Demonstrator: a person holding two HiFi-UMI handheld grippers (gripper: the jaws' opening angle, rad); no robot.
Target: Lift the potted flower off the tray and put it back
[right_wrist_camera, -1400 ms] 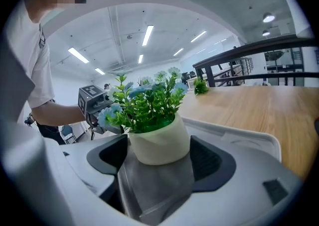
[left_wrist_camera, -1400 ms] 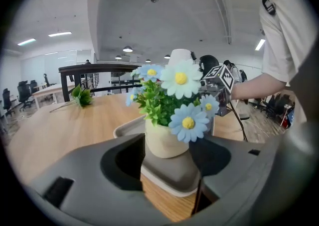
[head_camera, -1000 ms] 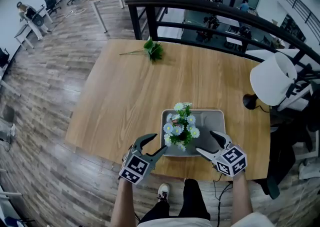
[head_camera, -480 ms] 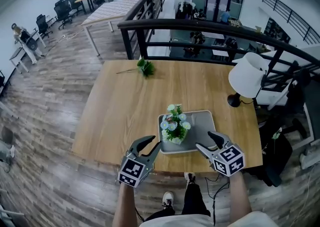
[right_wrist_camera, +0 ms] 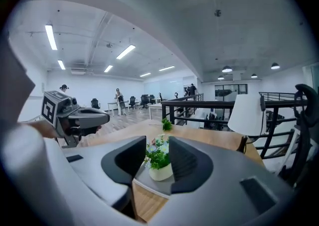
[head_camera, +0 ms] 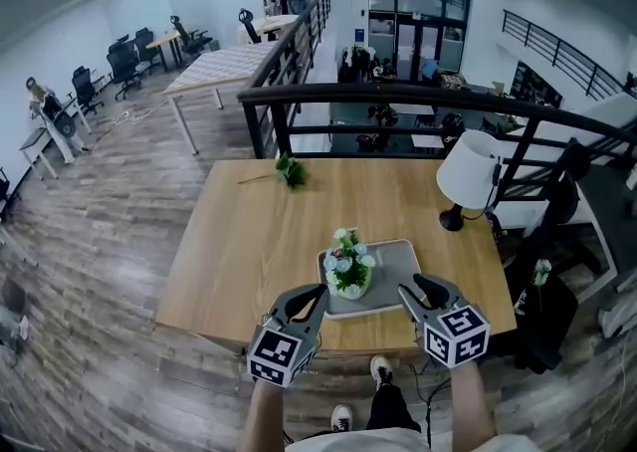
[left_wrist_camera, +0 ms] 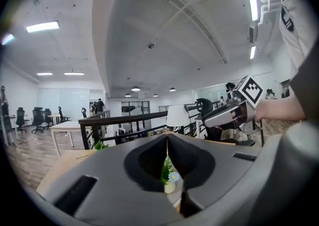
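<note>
- Small white pot of blue-and-white artificial flowers [head_camera: 349, 271]: upright on left part of flat grey rectangular tray [head_camera: 395, 269]; nothing touching it.
- Tray sits on light wooden table [head_camera: 249, 241], near front edge.
- Left gripper [left_wrist_camera: 167, 143]: jaws just been closing, tips now together, nothing betw. them.
- Right gripper [right_wrist_camera: 158, 143]: jaws just been closing, approx. half apart, empty; pot seen beyond the gap, clear of pads.
- Both grippers at table's front edge, either side of tray.
- White-shaded lamp [head_camera: 468, 169] on table's right side; green leafy sprig [head_camera: 291, 171] on far side.
</note>
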